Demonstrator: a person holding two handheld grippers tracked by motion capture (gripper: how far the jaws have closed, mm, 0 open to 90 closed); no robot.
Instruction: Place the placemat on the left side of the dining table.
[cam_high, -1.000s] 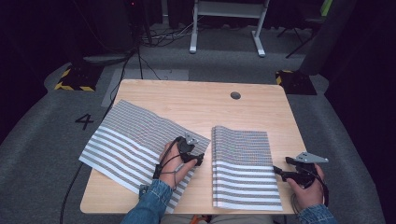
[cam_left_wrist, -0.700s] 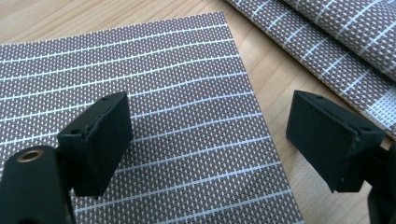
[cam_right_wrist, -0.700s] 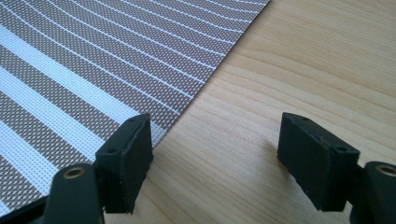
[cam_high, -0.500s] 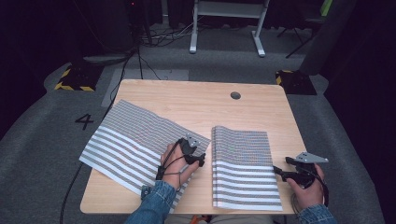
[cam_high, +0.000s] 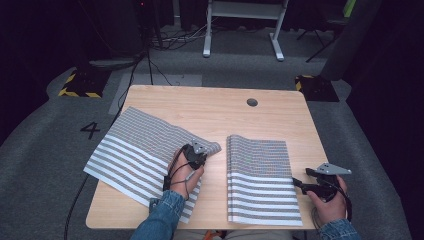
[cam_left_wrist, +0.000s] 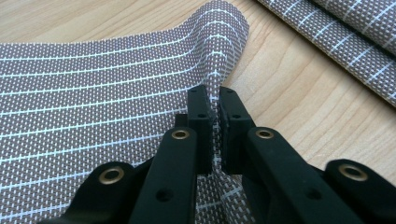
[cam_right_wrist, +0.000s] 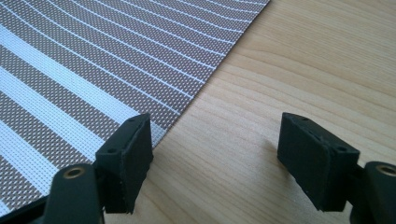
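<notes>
Left gripper pinching striped mat edge; right gripper wide, beside mat.

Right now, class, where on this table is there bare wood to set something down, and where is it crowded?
The far half of the table is bare, bordered by both striped mats and the small hole. A narrow bare strip runs between the left mat and the right mat. Crowded: the near half, where the left gripper pinches the left mat and the right gripper sits open.
</notes>
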